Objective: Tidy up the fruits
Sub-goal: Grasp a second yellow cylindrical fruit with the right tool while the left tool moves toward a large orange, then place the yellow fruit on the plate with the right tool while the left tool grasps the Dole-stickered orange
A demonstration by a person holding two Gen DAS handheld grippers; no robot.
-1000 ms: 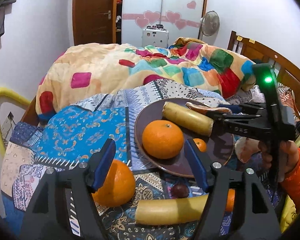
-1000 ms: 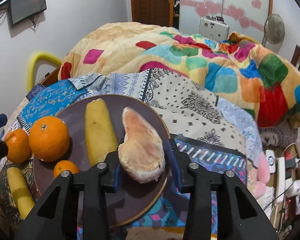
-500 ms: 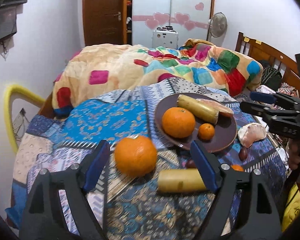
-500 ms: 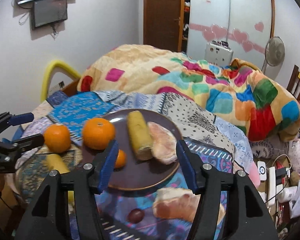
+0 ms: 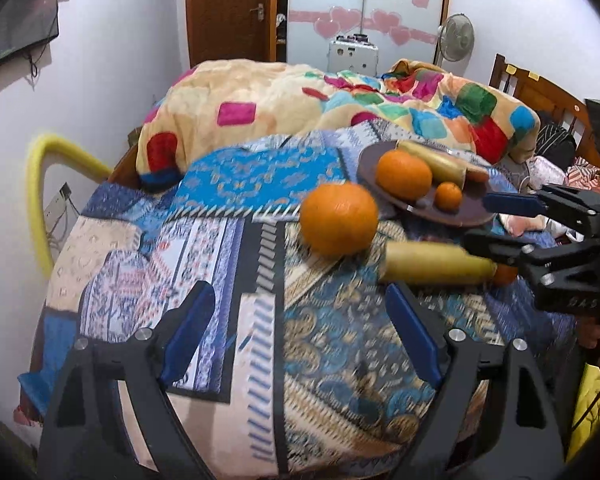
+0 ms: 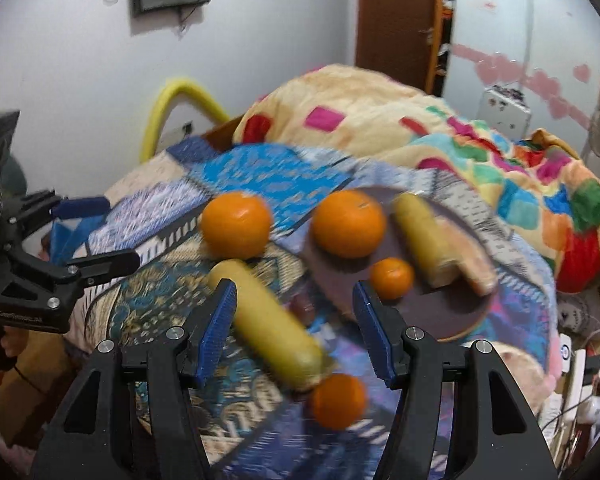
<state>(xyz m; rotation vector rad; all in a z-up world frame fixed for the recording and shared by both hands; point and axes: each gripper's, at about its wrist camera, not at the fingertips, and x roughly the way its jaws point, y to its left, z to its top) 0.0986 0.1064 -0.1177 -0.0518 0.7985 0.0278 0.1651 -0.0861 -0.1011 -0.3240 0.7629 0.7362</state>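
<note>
A brown plate (image 6: 452, 312) on the patterned bed cover holds a big orange (image 6: 348, 224), a small orange (image 6: 392, 279), a yellow banana-like fruit (image 6: 424, 232) and a pink fruit piece (image 6: 476, 264). Off the plate lie a big orange (image 5: 339, 218), a yellow fruit (image 5: 436, 268), a small orange (image 6: 336, 400) and a dark small fruit (image 6: 300, 306). My left gripper (image 5: 300, 340) is open and empty, back from the fruits. My right gripper (image 6: 294, 320) is open and empty over the loose yellow fruit (image 6: 272, 328); it also shows in the left wrist view (image 5: 496, 222).
A colourful patchwork blanket (image 5: 320, 112) is bunched behind the plate. A yellow foam-padded rail (image 5: 40, 200) stands at the left by the wall. A wooden headboard (image 5: 540, 92) and clutter lie at the right. The cover drops off at its front edge.
Both grippers have pulled back and away from the plate. The right gripper let go of the pink fruit piece, which stays on the plate, and swung left over the loose yellow fruit.
</note>
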